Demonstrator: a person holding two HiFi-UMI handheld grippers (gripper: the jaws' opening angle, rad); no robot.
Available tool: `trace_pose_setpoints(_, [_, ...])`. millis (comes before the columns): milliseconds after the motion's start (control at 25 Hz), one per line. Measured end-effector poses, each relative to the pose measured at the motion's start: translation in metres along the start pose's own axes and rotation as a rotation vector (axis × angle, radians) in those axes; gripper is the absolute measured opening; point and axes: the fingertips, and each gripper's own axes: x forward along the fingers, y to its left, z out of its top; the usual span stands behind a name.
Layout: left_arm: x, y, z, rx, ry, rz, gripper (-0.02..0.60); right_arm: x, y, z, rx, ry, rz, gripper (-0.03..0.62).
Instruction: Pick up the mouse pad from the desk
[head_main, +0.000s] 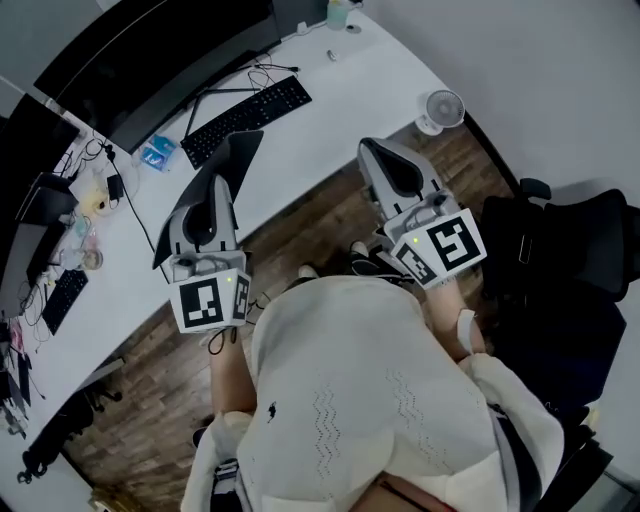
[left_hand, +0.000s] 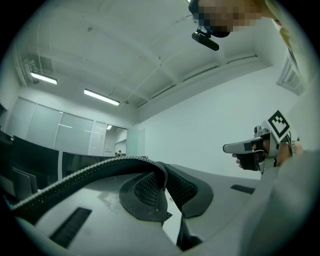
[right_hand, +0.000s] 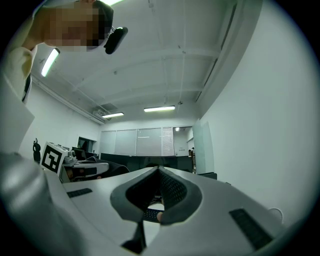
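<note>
1. Worktop (head_main: 330, 95): white, running diagonally from lower left to upper right across the head view. It is carrying loose clutter and cables at its far left end, and a black keyboard (head_main: 245, 120) further along.

2. Left tongs (head_main: 222, 178): the person is holding them out in front of the body, over the near edge of the worktop. The marker cube is sitting nearest the person and the tips are pointing away and tilting upward. The left gripper view is taking in mostly ceiling and wall. The jaws are pressing together on the pad (head_main: 240, 152), with no gap showing at the tips (left_hand: 163, 176).

3. Pad: dark and thin, and lifted off the worktop. It is sticking up and to the left out of the left tongs. In the left gripper view its ribbed edge (left_hand: 75, 175) is sweeping in from the left and bending into the pinch.

4. Right tongs (head_main: 374, 152): the person is holding them level with the left pair, well apart from it, over the wood floor (head_main: 330, 225) beside the worktop edge. They are also pointing away and tilting up. The jaw tips are meeting (right_hand: 159, 172) with nothing between them.

5. Fan (head_main: 441, 108): small and white, standing on the floor to the right of the right tongs.

6. Chair (head_main: 575, 250): black, standing at the person's right.
</note>
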Motion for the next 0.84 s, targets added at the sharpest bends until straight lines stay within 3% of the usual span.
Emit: trace_pose_setpoints(840, [0.001, 0.001, -0.004, -0.004, 0.007, -0.013, 0.023, 0.009, -0.003, 0.001, -0.011, 0.025, -0.012, 0.000])
